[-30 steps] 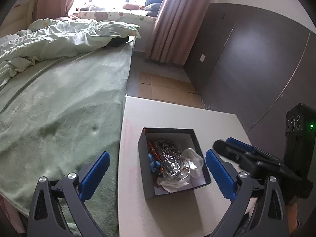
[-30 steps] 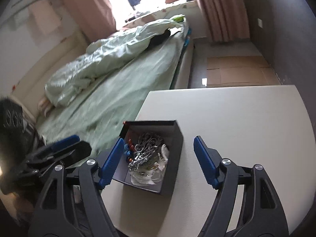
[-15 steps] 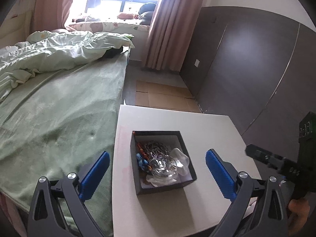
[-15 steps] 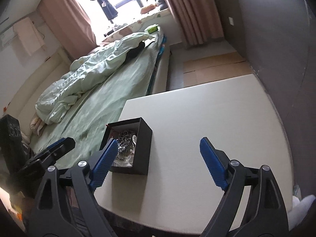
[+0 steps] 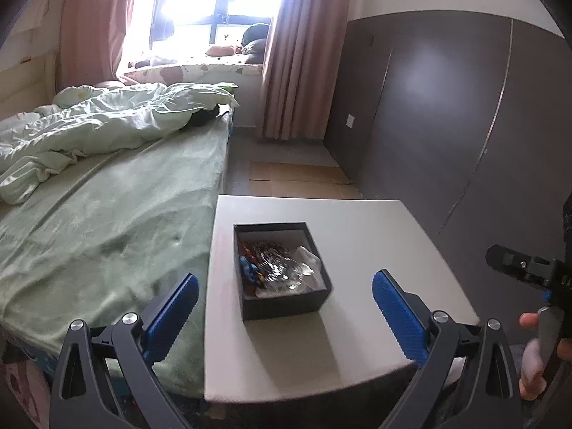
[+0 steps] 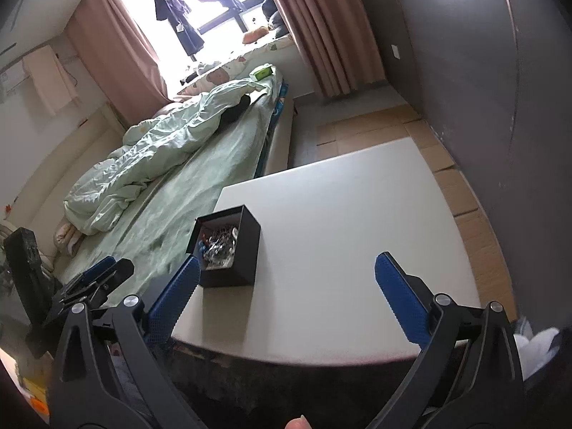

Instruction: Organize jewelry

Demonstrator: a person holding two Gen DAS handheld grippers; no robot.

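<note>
An open black box (image 5: 282,268) sits on the left half of a white table (image 5: 361,236). It holds tangled silver chains, red and blue beads and clear wrapping (image 5: 277,266). My left gripper (image 5: 284,296) hovers open near the table's front edge, its blue pads well apart and empty, short of the box. From the right wrist view the same box (image 6: 228,246) lies ahead to the left. My right gripper (image 6: 286,279) is empty, its jaws opening wide above the table's near edge. The left gripper (image 6: 96,279) shows at that view's left, over the bed.
A bed (image 5: 107,221) with a green sheet and a rumpled duvet (image 5: 107,121) butts against the table's left side. A dark panelled wall (image 5: 447,114) runs along the right. Cardboard sheets (image 5: 296,175) cover the floor beyond the table. A person's hand (image 5: 536,350) holds the right gripper's handle.
Both grippers have drawn back and risen away from the box, which now looks smaller and farther off. The right gripper's jaws have spread wider. The box and its contents have stayed put.
</note>
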